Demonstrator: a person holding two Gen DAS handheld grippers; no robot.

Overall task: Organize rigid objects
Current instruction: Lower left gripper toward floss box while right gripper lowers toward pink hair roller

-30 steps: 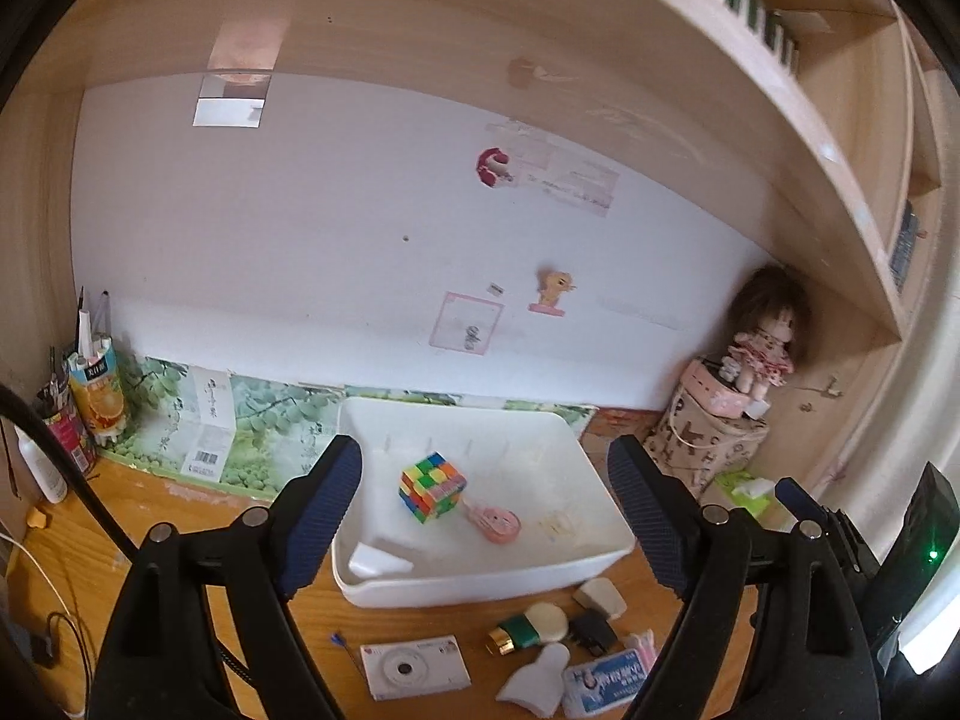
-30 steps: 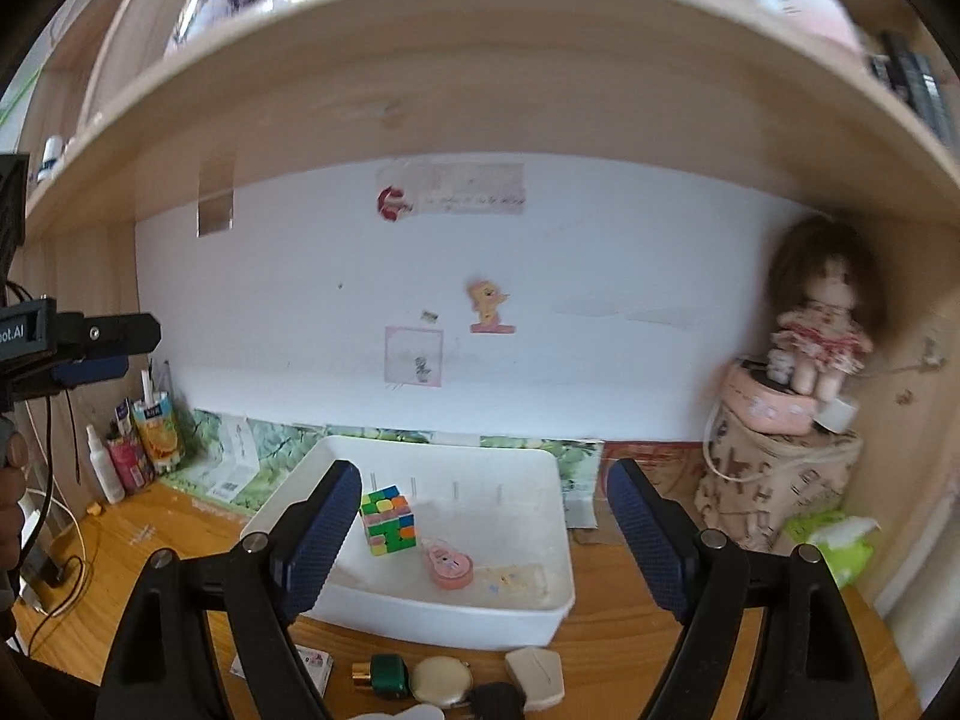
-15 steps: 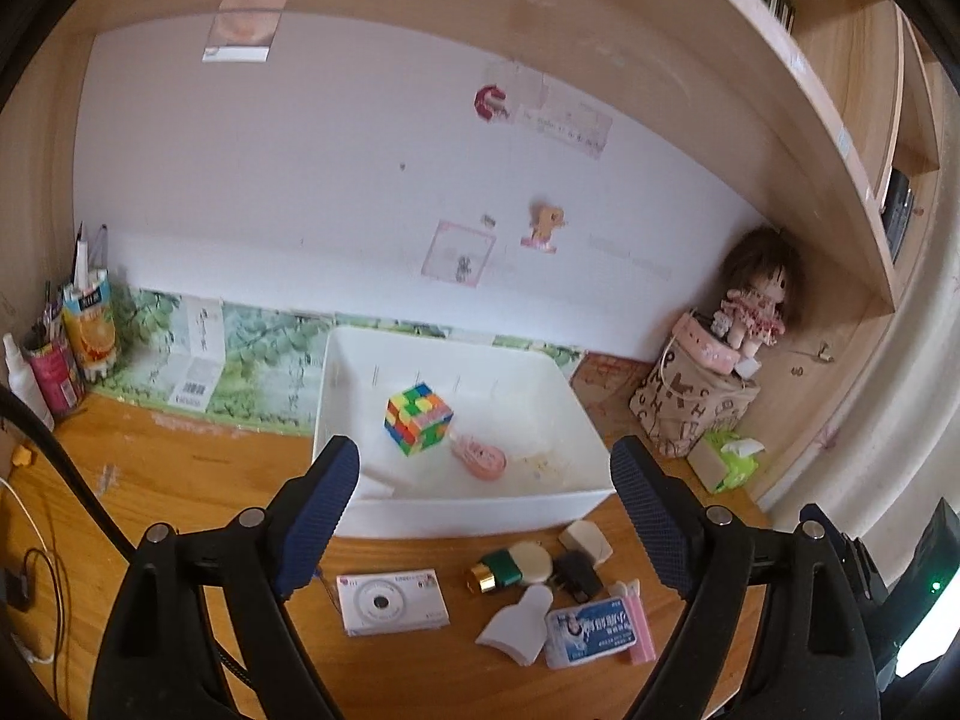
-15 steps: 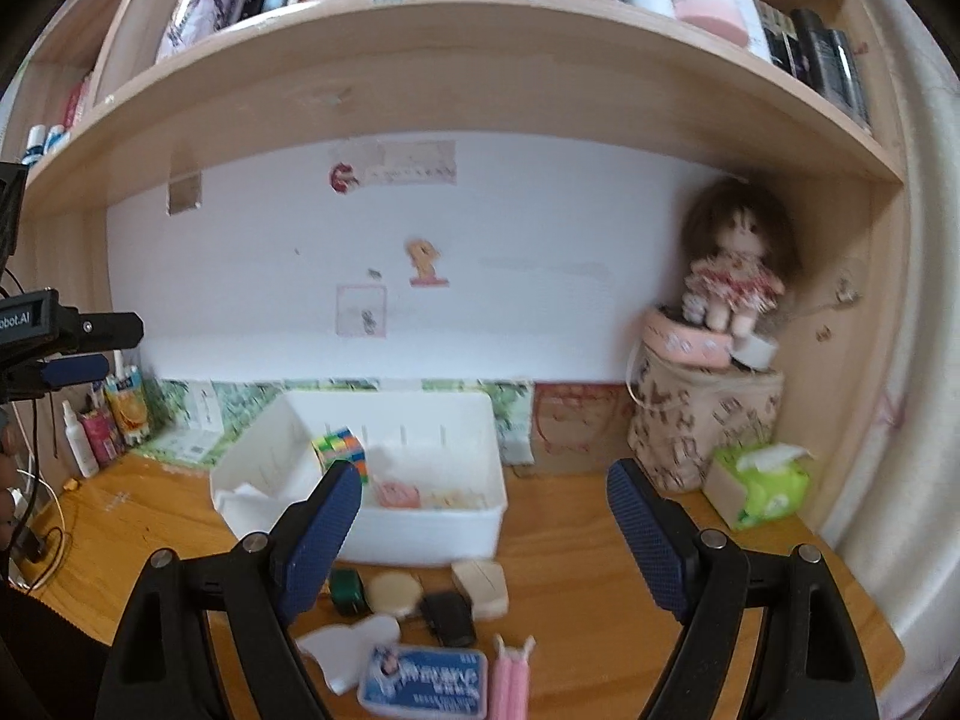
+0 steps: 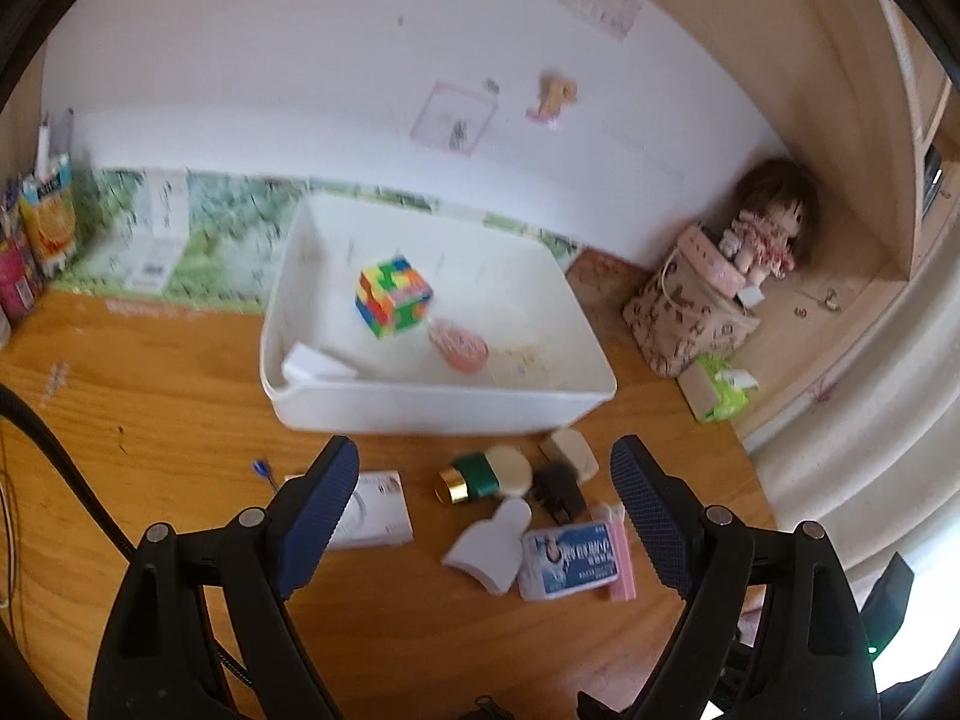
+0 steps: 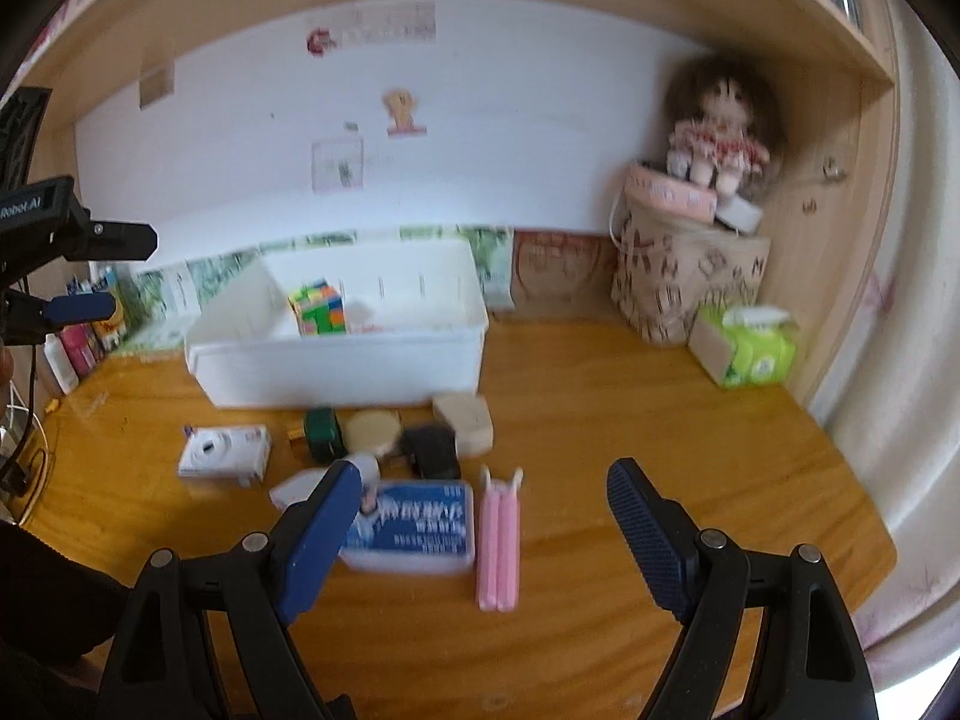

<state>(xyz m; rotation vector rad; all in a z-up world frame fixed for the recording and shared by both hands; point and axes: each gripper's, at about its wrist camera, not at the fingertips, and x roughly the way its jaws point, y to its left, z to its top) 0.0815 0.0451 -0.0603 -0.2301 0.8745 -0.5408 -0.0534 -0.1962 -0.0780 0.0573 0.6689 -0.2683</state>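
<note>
Both the left gripper (image 5: 485, 501) and right gripper (image 6: 485, 531) are held wide apart and empty above the small items before the white bin (image 5: 420, 402). The camera (image 5: 375, 510) is partly hidden.

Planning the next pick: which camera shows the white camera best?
Right wrist: the white camera lies unobstructed, lens visible. In the left wrist view, the left gripper's finger covers part of the white camera.

Left fingers (image 5: 318, 516) hide part of the white camera (image 5: 378, 510); the blue tin's (image 6: 414, 519) blurred print seems unreadable.
</note>
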